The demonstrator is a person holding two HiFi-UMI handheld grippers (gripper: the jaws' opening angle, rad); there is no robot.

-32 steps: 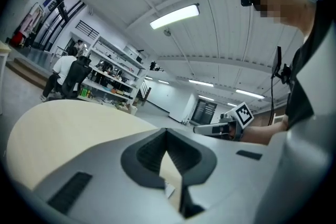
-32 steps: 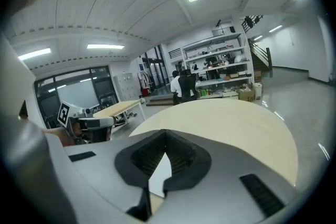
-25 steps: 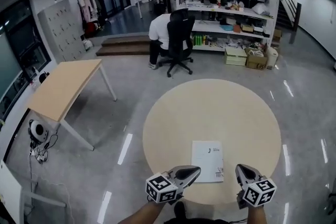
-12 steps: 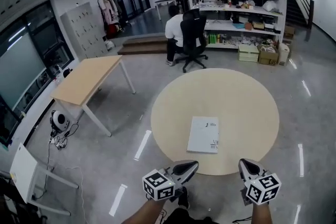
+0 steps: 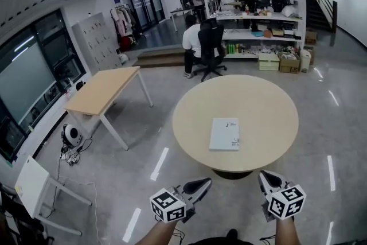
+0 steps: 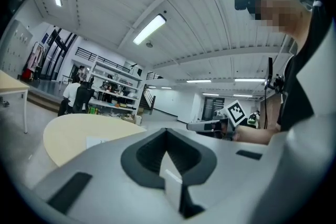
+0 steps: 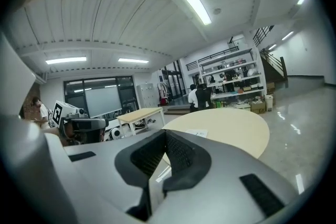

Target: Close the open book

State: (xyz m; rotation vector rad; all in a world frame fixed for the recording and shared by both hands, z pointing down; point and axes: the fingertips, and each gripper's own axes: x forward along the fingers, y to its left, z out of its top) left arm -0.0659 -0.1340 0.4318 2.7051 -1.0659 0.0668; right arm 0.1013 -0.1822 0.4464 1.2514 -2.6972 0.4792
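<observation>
Left hand-held gripper (image 5: 198, 186): jaws together, empty | book (image 5: 225, 133): flat, apparently closed, mid-worktop (image 5: 269, 106), ahead and between both, long axis pointing away, neither plainly nearer | right hand-held gripper (image 5: 268, 181): jaws together, empty

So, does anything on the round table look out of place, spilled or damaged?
Nothing stands out. The book lies flat and closed on the round table, well inside its edge. No spill or damage shows, and nothing else lies on the table.
</observation>
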